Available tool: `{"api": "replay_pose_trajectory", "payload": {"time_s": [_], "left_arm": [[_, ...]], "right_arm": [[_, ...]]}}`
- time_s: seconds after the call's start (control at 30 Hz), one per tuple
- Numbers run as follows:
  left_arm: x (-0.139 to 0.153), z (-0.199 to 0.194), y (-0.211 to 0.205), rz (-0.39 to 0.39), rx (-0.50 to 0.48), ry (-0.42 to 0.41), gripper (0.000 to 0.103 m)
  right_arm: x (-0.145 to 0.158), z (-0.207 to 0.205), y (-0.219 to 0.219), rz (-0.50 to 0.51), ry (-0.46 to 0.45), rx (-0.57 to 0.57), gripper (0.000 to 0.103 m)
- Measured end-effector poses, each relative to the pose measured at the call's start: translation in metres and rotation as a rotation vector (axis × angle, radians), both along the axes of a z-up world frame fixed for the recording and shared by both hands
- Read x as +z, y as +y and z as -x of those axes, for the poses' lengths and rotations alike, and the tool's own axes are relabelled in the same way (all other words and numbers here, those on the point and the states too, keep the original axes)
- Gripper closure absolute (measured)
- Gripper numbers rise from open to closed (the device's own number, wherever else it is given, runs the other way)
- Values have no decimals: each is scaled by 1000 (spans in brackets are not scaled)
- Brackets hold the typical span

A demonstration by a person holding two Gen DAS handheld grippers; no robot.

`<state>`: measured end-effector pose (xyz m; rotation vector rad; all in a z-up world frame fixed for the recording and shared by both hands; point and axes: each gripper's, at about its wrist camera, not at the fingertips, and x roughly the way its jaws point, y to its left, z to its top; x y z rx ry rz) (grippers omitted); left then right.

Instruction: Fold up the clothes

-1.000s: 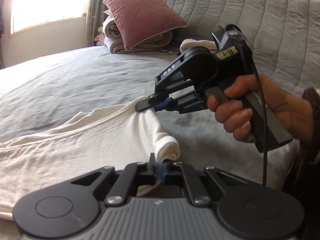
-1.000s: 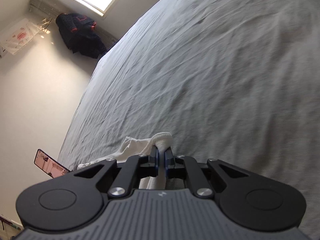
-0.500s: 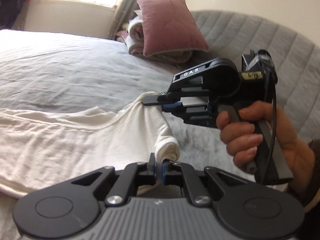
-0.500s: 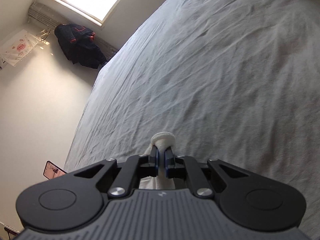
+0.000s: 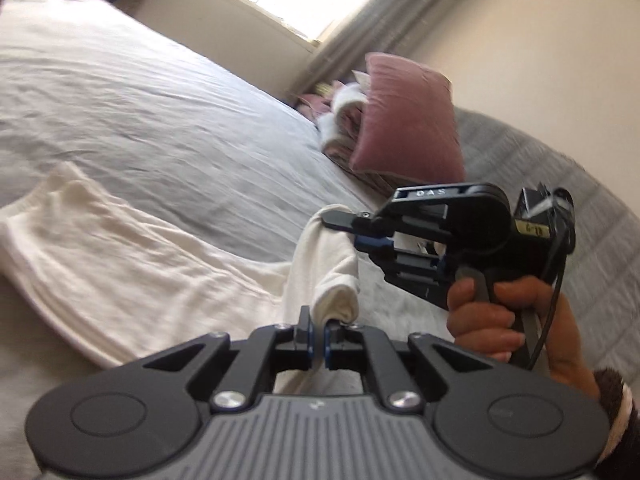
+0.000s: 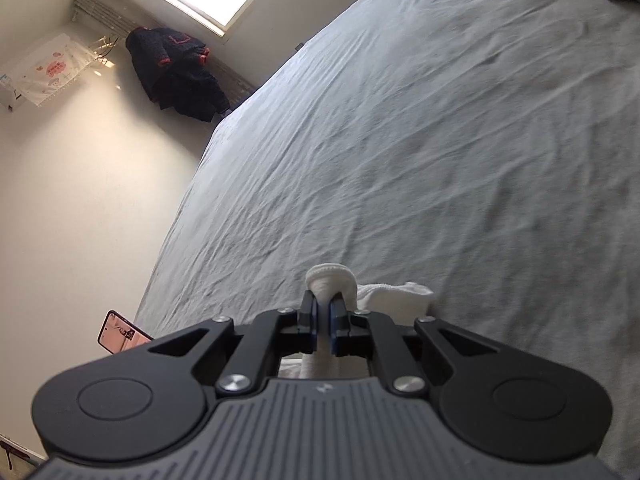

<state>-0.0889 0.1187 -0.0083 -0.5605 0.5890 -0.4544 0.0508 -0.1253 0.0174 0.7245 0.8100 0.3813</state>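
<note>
A cream-white garment (image 5: 120, 256) lies spread on the grey bed sheet (image 5: 160, 128), its near edge lifted. My left gripper (image 5: 317, 332) is shut on a bunched fold of the garment. My right gripper (image 5: 340, 222), held in a hand, is shut on the same raised edge a little farther away and to the right. In the right wrist view the right gripper (image 6: 323, 316) pinches a roll of the white cloth (image 6: 332, 284), and more of it shows to the right.
A pink pillow (image 5: 404, 120) leans on folded bedding (image 5: 340, 124) by the grey quilted headboard (image 5: 560, 184). A dark jacket (image 6: 176, 72) hangs near the window. A phone (image 6: 120, 332) stands off the bed's left edge.
Both grippers have lifted and swung with the garment's edge held. The left wrist view has tilted, so more of the garment's far end and the window show.
</note>
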Motion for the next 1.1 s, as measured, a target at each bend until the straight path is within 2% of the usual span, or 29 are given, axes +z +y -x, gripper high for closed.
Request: {"api": "replay_pose_trajectory", "payload": {"time_s": [0.37,0.53,0.7,0.83,0.97,1.1], "left_arm": [[-4,2,73,73,172,54,99],[-11,-3,106,114,274,118,99],[-18,-5,127,117,365,183,99],[-25,-7,135,99,408,238,99],[-30,-10,141,65,438,282,98],[-29,-11,141,-27,451,310,95]], "right_arm": [[-4,-17,71,36,-10,70,95],[-9,-27,104,49,10,97,95],[-16,-36,134,75,33,143,95],[-18,-38,156,119,18,186,95],[-20,-40,163,87,12,218,93],[-23,-41,169,46,4,248,86]]}}
